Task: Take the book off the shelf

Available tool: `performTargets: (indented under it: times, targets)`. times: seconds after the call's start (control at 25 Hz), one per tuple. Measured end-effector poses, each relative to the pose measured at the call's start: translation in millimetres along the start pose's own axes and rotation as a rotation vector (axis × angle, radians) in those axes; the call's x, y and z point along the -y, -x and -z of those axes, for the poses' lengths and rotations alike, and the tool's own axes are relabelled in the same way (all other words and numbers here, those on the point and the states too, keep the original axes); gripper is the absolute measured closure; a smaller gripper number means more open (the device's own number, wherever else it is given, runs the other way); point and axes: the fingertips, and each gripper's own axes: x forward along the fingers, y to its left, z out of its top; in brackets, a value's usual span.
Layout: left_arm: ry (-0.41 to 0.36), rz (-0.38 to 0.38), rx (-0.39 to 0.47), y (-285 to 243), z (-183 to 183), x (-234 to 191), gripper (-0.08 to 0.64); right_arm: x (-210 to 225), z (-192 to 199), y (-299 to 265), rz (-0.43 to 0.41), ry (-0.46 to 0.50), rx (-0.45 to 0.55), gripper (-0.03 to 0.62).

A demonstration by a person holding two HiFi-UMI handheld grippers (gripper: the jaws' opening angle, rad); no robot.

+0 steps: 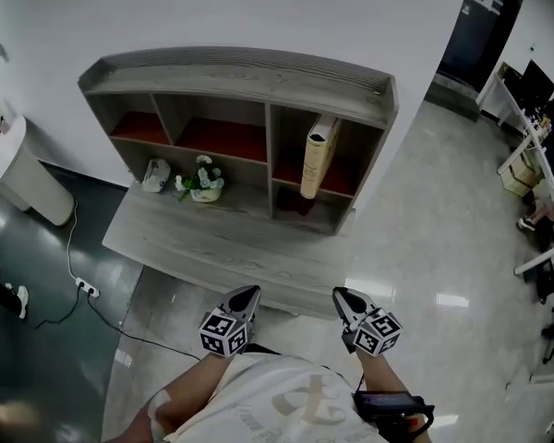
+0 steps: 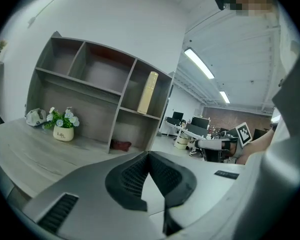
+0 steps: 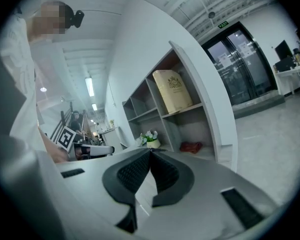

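A cream book (image 1: 319,155) leans in the upper right compartment of the grey wooden shelf (image 1: 249,79); the same book (image 2: 147,92) shows in the left gripper view and, with a crest on its cover, as the book (image 3: 173,90) in the right gripper view. Both grippers hang in front of the person's body, well short of the shelf. My left gripper (image 1: 251,293) (image 2: 148,154) has its jaws closed tip to tip, with nothing between them. The right gripper (image 1: 339,294) (image 3: 150,151) is likewise shut and empty.
A small pot of white flowers (image 1: 204,181) and a crumpled pale thing (image 1: 154,174) stand on the grey desk top (image 1: 203,243). A dark red object (image 1: 294,201) lies in the lower right compartment. A white bin (image 1: 23,169) stands left; office desks (image 1: 535,146) lie right.
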Motion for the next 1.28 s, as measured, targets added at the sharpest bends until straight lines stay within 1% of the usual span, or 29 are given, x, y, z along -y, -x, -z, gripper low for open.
performTargets:
  times: [0.2,0.36,0.68,0.84,1.08,1.28]
  targets:
    - [-0.017,0.068,-0.024,-14,-16,-29,0.558,2,-18,-25,0.060,-0.034,0.061,0.588]
    - [-0.024,0.114,-0.039,-21,-28,-52,0.558,-5,-24,-47,0.104,-0.046,0.079,0.588]
    - [-0.039,0.187,-0.057,-29,-44,-101,0.558,-13,-15,-93,0.202,-0.063,0.088,0.586]
    - [-0.047,0.224,-0.080,-33,-48,-126,0.558,-19,-11,-118,0.234,-0.079,0.096,0.586]
    - [-0.067,0.295,-0.108,-37,-54,-149,0.558,-25,-14,-144,0.298,-0.080,0.119,0.586]
    - [-0.085,0.357,-0.132,-40,-58,-164,0.558,-19,-27,-154,0.370,-0.086,0.179,0.586]
